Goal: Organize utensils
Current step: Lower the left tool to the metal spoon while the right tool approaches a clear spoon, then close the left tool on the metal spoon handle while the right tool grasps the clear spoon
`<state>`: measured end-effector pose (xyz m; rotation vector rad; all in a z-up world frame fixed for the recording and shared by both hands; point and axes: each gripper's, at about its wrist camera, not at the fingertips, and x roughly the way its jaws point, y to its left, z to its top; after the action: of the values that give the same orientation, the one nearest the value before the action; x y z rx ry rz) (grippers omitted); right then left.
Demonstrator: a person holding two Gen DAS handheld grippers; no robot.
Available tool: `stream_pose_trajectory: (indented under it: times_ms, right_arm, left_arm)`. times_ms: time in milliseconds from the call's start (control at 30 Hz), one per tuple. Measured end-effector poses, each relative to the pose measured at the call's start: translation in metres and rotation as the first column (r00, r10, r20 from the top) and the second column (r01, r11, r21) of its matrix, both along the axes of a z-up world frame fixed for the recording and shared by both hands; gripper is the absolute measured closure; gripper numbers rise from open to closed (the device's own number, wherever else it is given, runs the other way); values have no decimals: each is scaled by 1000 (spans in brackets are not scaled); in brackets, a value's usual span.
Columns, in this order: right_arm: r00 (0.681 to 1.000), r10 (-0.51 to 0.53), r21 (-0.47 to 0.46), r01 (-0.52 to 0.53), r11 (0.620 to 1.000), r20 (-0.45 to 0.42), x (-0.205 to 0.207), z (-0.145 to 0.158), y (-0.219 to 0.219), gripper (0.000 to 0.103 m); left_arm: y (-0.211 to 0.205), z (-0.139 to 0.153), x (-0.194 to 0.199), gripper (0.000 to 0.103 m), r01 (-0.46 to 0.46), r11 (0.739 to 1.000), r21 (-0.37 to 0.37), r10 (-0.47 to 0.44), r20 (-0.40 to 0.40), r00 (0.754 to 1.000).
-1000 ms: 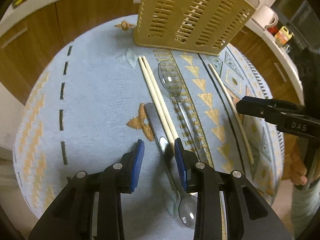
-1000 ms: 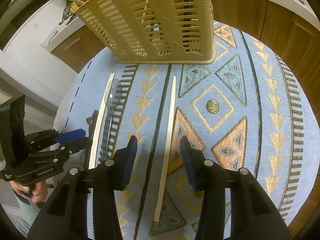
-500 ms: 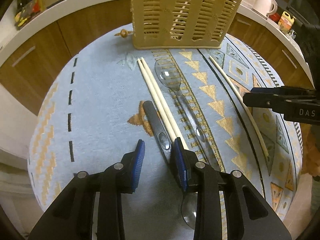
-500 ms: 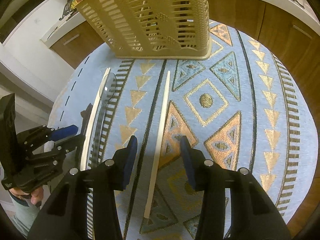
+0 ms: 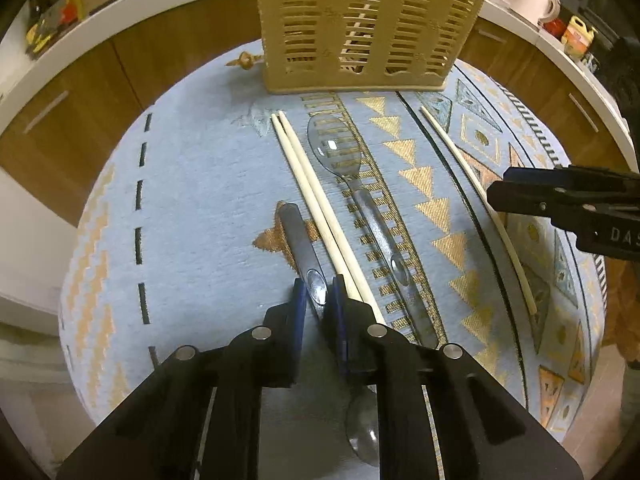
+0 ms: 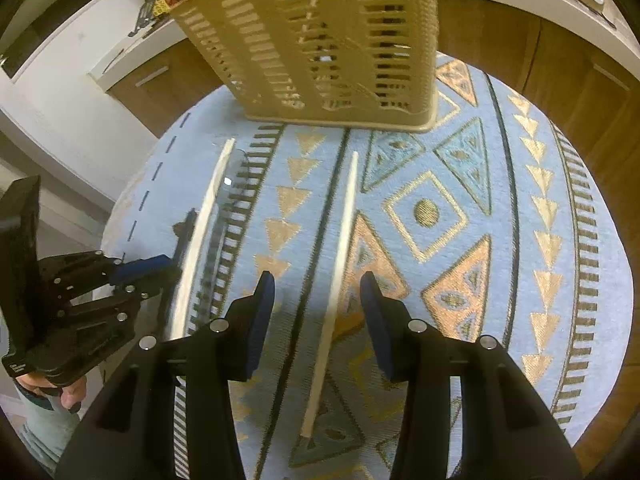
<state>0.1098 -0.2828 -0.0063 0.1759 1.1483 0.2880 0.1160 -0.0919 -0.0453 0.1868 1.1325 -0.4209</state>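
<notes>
Nearest me, the left tongs (image 5: 318,294) have just been closing and are now pinching narrowly on the handle of the metal spoon (image 5: 304,256), which is lying on the patterned surface (image 5: 192,200). The pick-up looks to be the step in hand; lifting it toward the slotted basket (image 5: 360,28) should come next. The right tongs (image 6: 318,304) are standing half open astride a single chopstick (image 6: 340,264), not gripping. I am counting three chopsticks, a pair (image 5: 316,208) among them, and two spoons, one clear plastic (image 5: 340,156), with one basket farthest off.

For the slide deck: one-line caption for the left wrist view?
Left claw closing on grey spoon beside paired chopsticks, slotted utensil basket ahead.
</notes>
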Motion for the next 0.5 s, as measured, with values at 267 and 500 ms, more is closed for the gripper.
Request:
stream_pose_trajectory:
  times_ms: [267,500]
  right_arm:
    - [1000,-6,5,6,1000,-10,14,2,11,62]
    - [998,55,35,-54,998,-28,31,7,45,62]
  left_arm:
    - [-19,-4,-1,91,11,996,83,-15,48,999]
    - [8,1,2,94,-52,994,-100,56,41,998]
